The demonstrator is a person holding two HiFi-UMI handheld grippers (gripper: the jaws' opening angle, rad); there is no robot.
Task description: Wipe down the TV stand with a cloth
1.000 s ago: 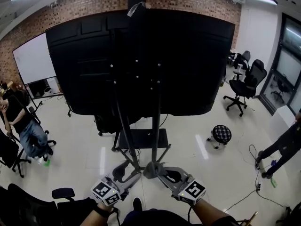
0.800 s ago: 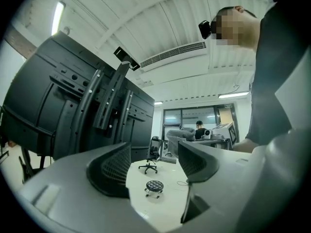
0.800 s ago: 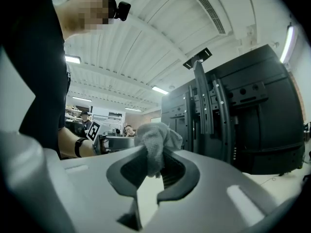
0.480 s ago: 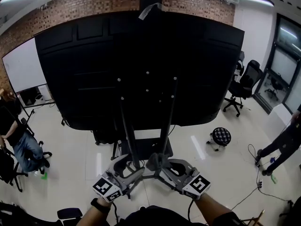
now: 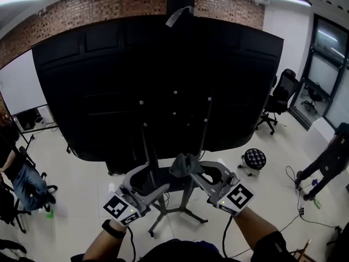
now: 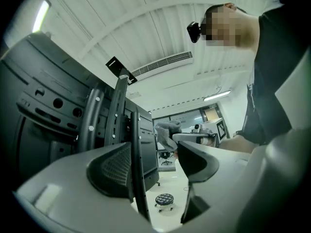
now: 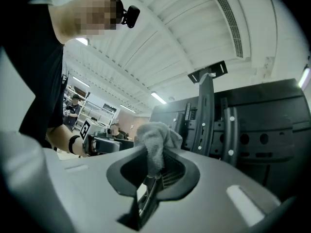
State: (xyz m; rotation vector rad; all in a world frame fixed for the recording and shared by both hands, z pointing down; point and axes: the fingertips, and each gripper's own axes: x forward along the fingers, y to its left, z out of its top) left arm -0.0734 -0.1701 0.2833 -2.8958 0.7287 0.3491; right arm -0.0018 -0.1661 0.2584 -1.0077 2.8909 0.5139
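We are facing the back of a big black TV (image 5: pixel 158 75), which is filling the upper and middle part of the head view. Its TV stand (image 5: pixel 148 152) is running down from the middle of the panel as dark posts and is spreading into legs on the pale floor (image 5: pixel 92 184) at the lower centre. We are holding both grippers against the stand in the lower middle of the frame.

The left gripper (image 5: pixel 148 182) is standing with its jaws apart. In the left gripper view a thin black upright (image 6: pixel 138 178) is passing between them, close against the jaw at the left of the frame. We cannot tell whether it is touching the pad.

The right gripper (image 7: pixel 154 171) is pinching the grey cloth (image 7: pixel 156 137) between closed jaws. The cloth is bunching up above the jaw tips. In the head view it is sitting between the stand's two posts, just beside the right one.

A small patterned stool (image 5: pixel 254 158) is standing on the floor at the right middle.
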